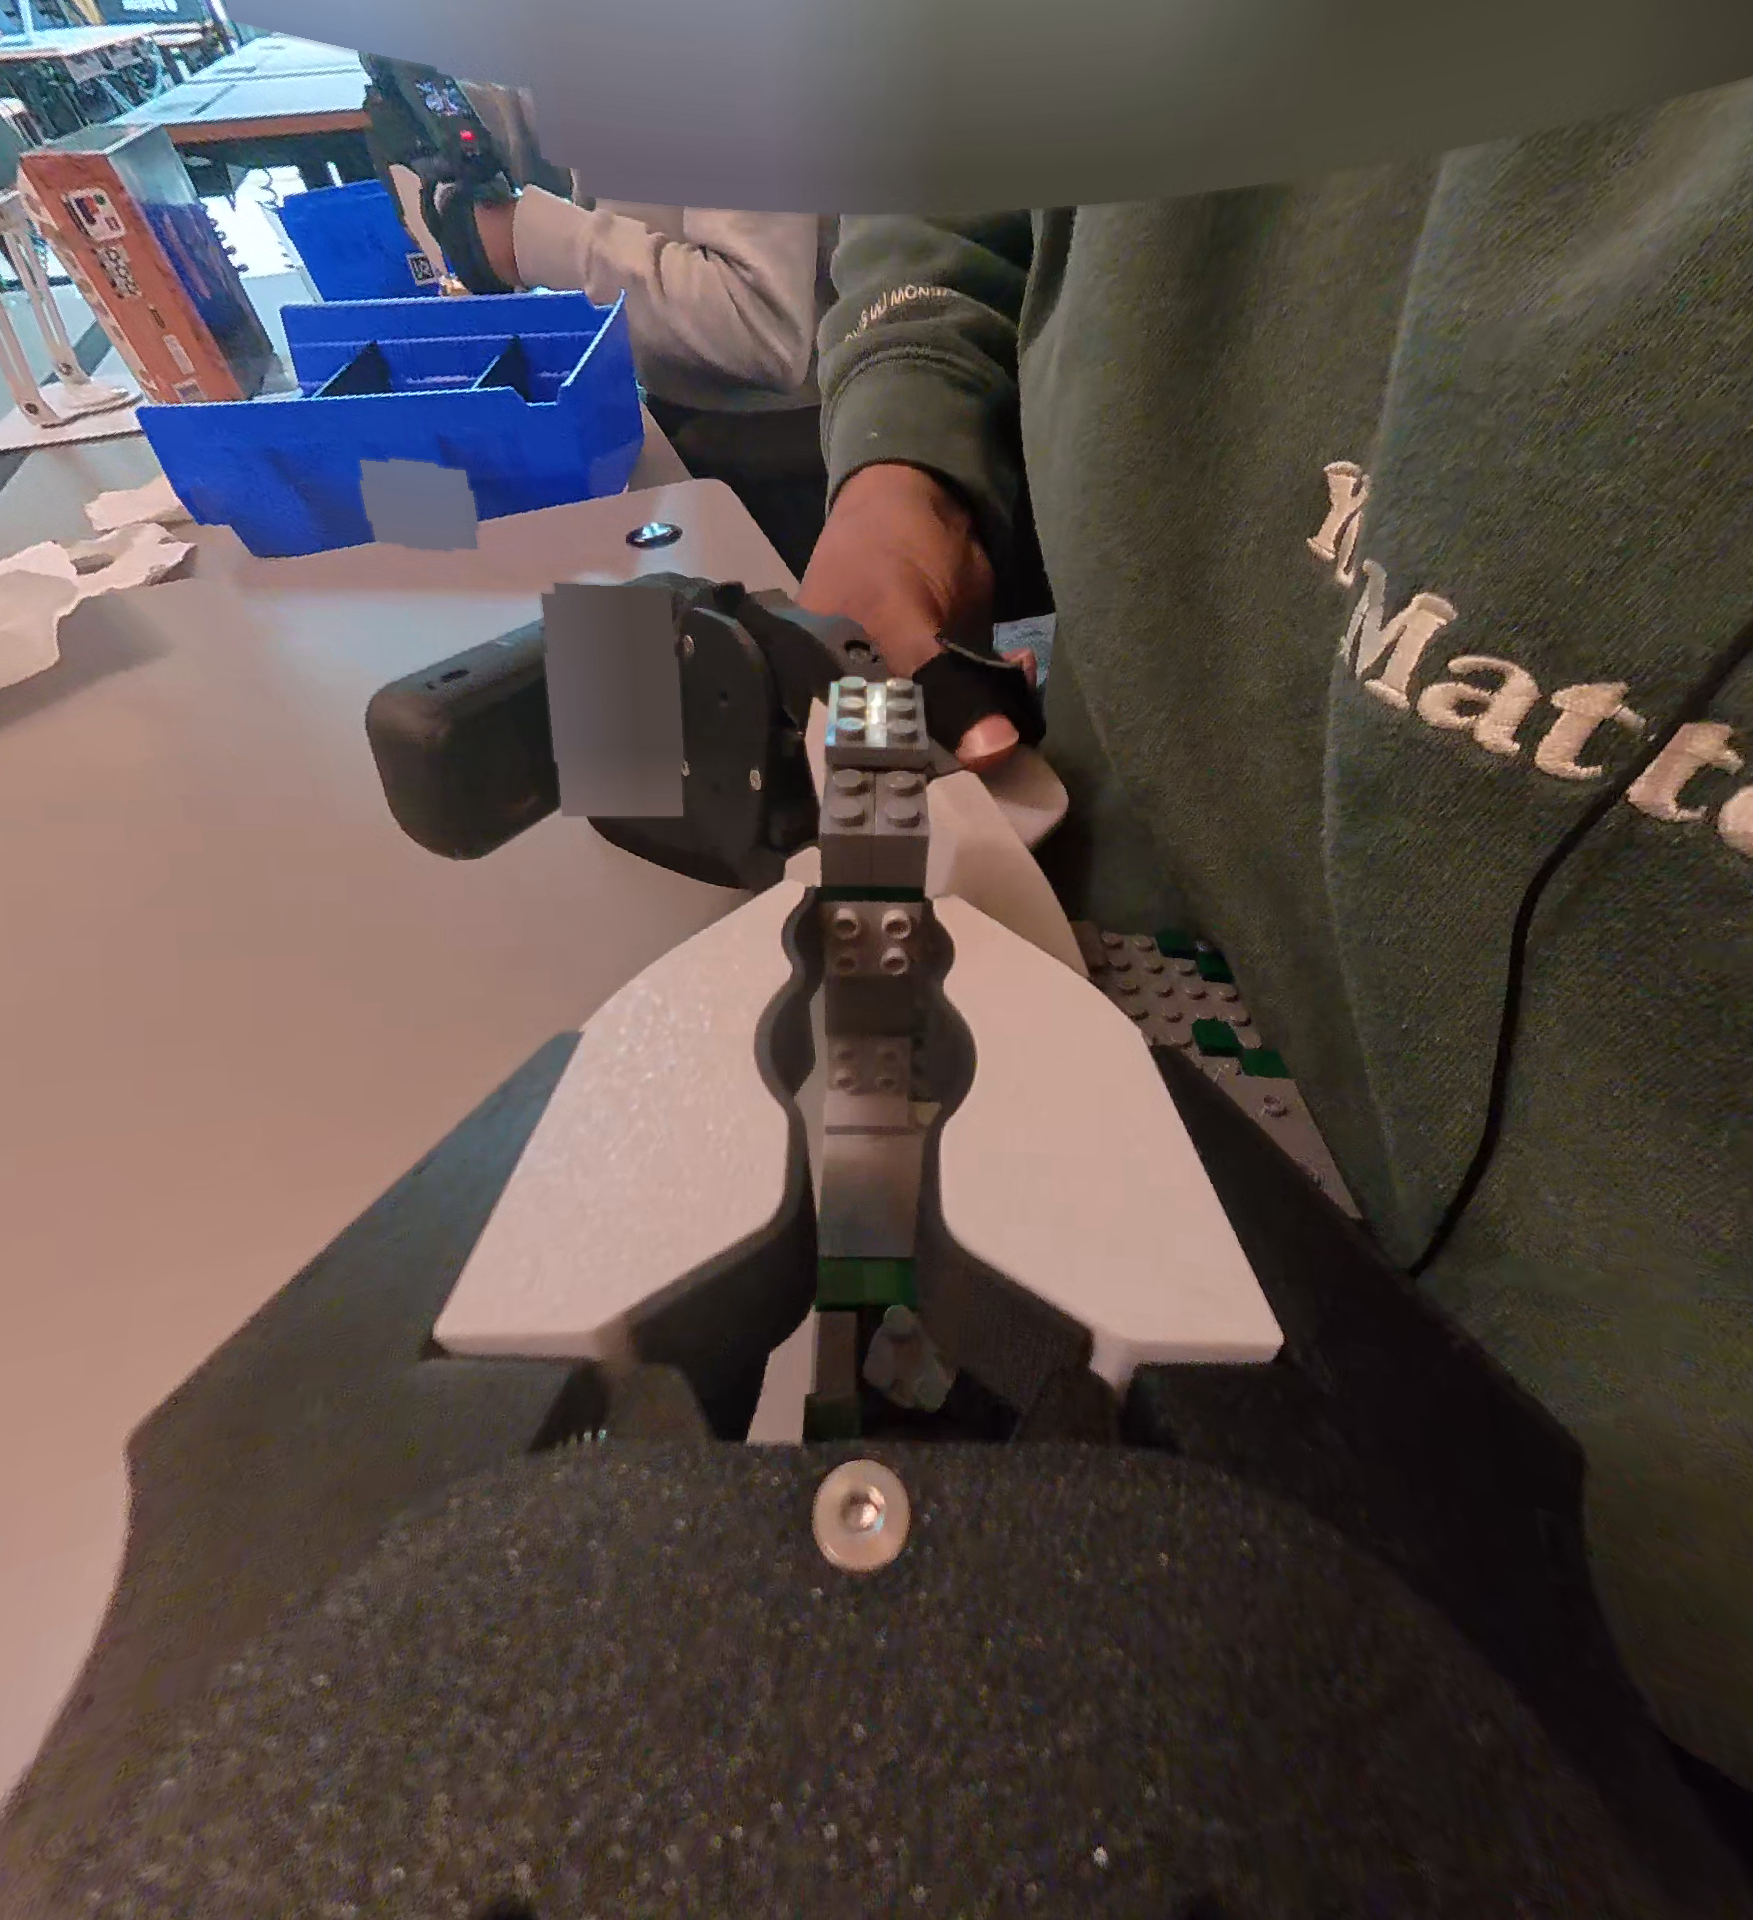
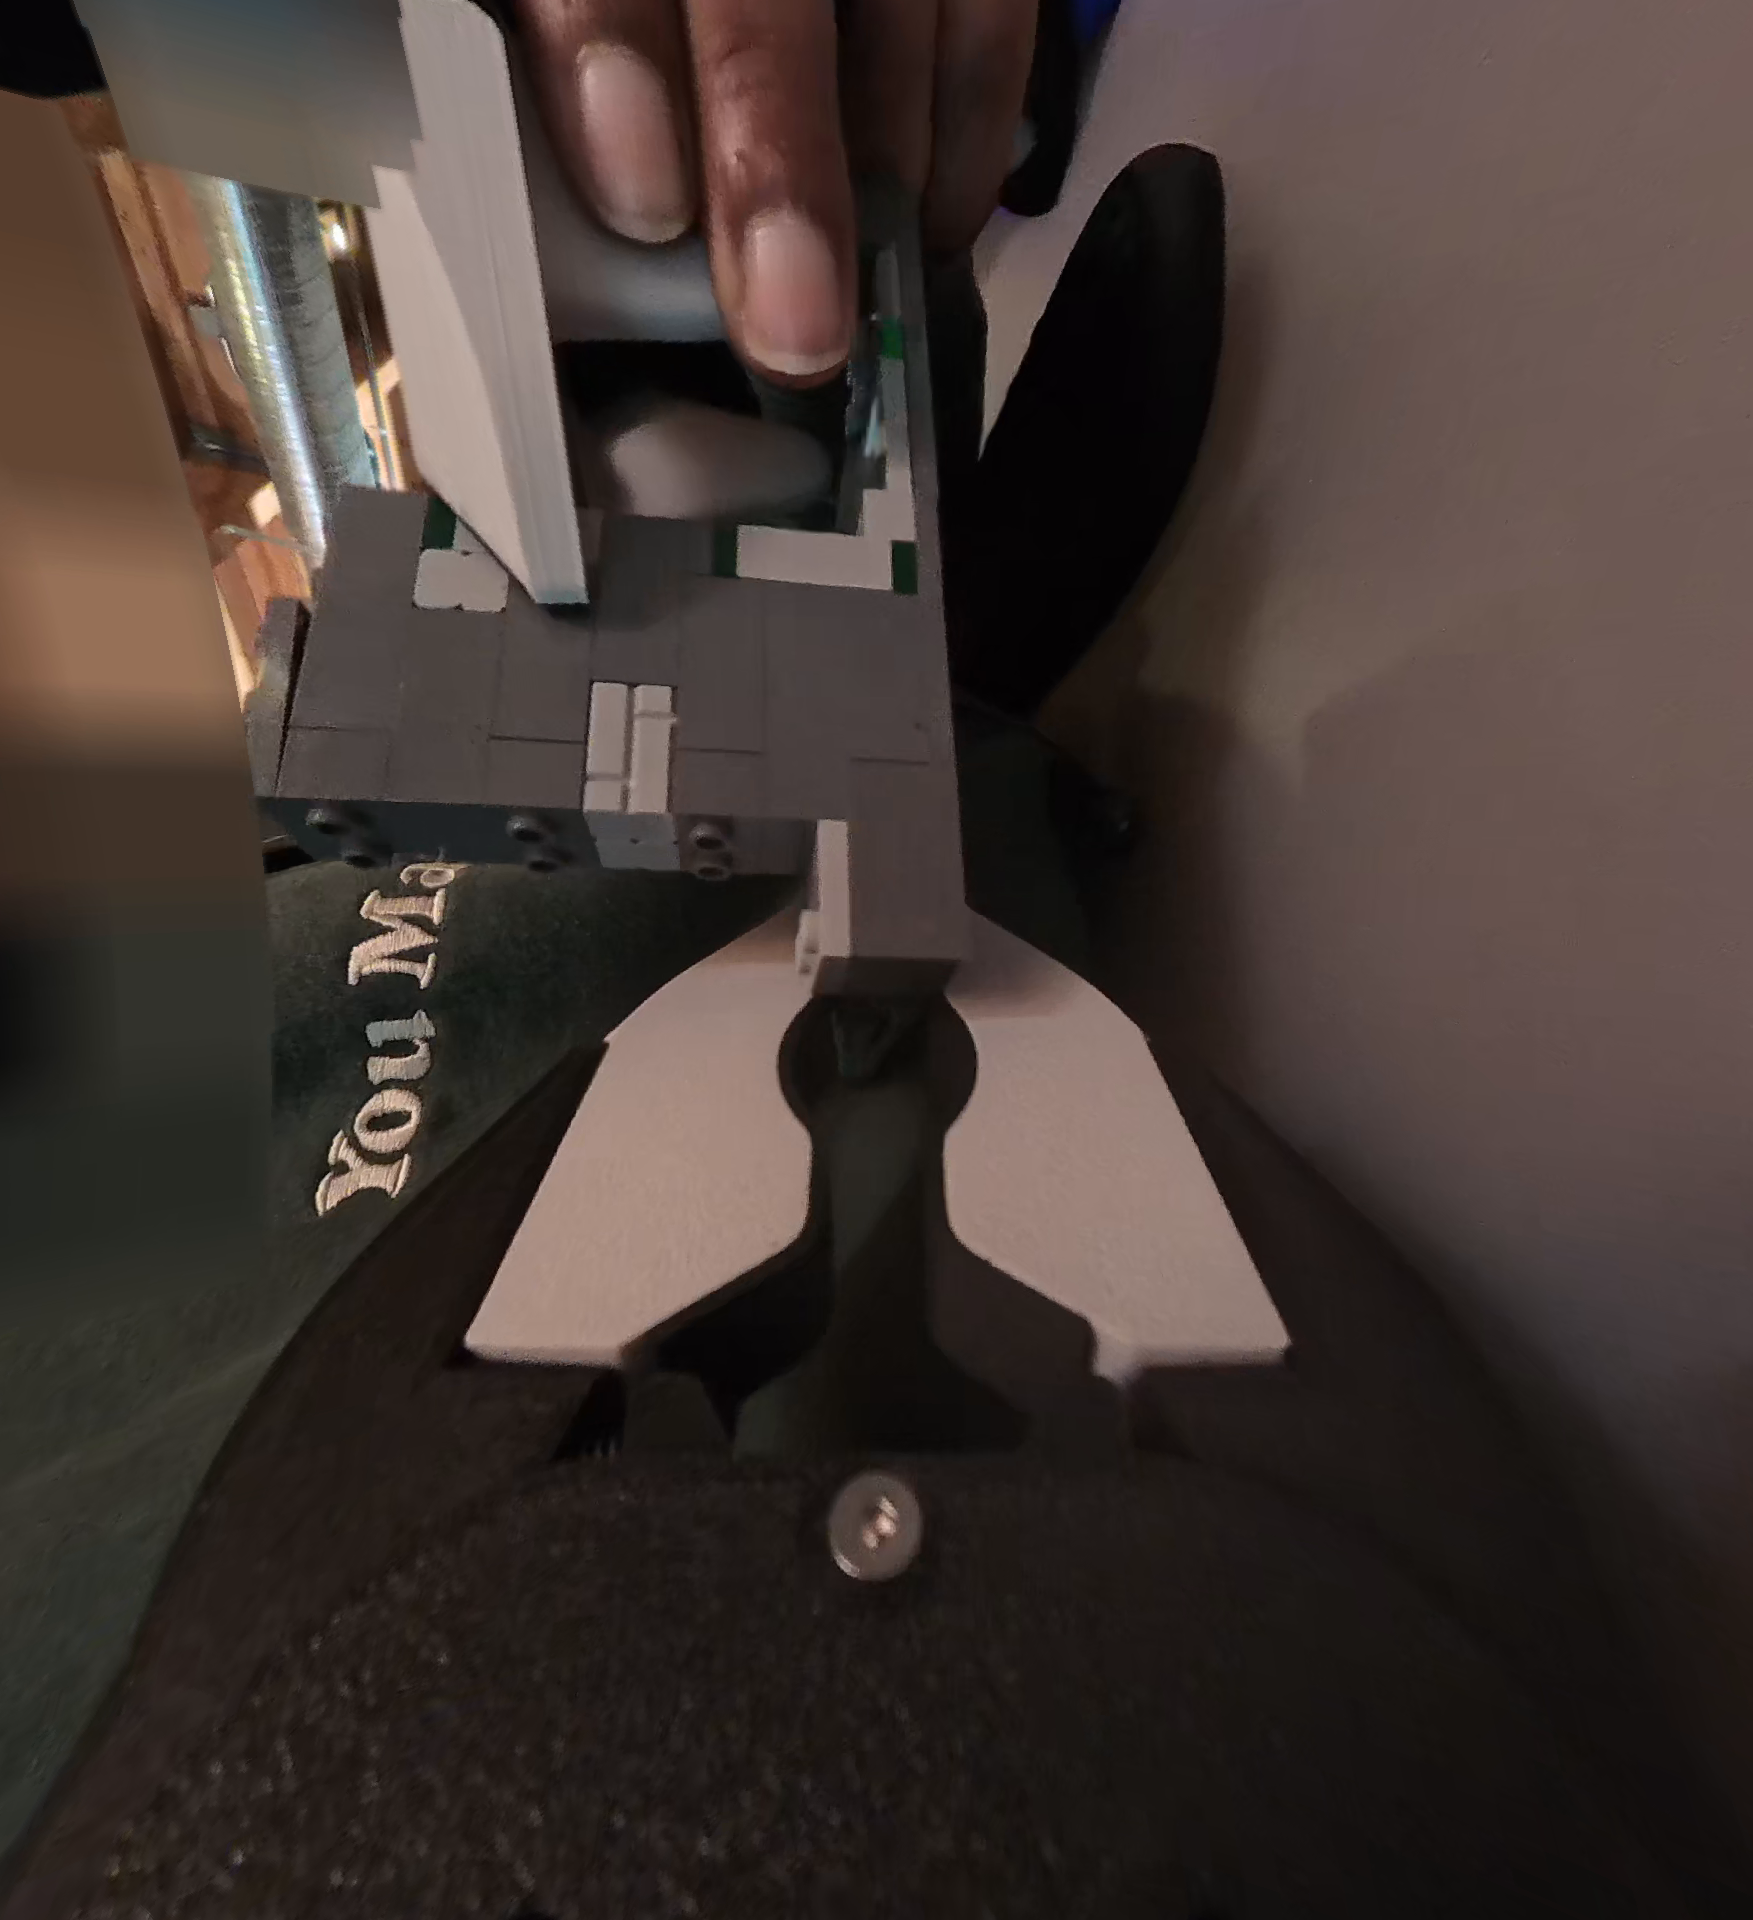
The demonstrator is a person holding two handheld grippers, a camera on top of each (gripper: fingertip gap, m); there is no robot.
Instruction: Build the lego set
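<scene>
The left gripper (image 1: 867,904), with white fingers on a black body, is seen clenched on a grey brick-built lego wall with green and white accents (image 1: 872,831). The wall runs lengthwise between the two fingers, and its stepped, studded top sticks out past the fingertips. Just beyond those tips, the right gripper (image 1: 965,821) is met coming from the opposite side, held by a hand (image 1: 903,582) in a dark green sleeve. To the right of the left gripper, a grey studded baseplate with a few green tiles (image 1: 1204,997) is seen low against a dark green sweatshirt with pale embroidered lettering (image 1: 1474,727). Far ahead and to the left, a blue plastic bin with black dividers (image 1: 404,447) is set on a pale table (image 1: 176,831), with crumpled white paper (image 1: 10,613) nearer the left edge.

In the right wrist view, the right gripper (image 2: 877,997) is closed on the narrow grey end of the same wall (image 2: 643,675), which extends straight ahead from its fingertips. A white finger of the left gripper (image 2: 498,416) is seen pressed on the wall's far side. Bare fingertips (image 2: 789,270) are seen further ahead, close beside the wall's edge; actual contact cannot be told.
</scene>
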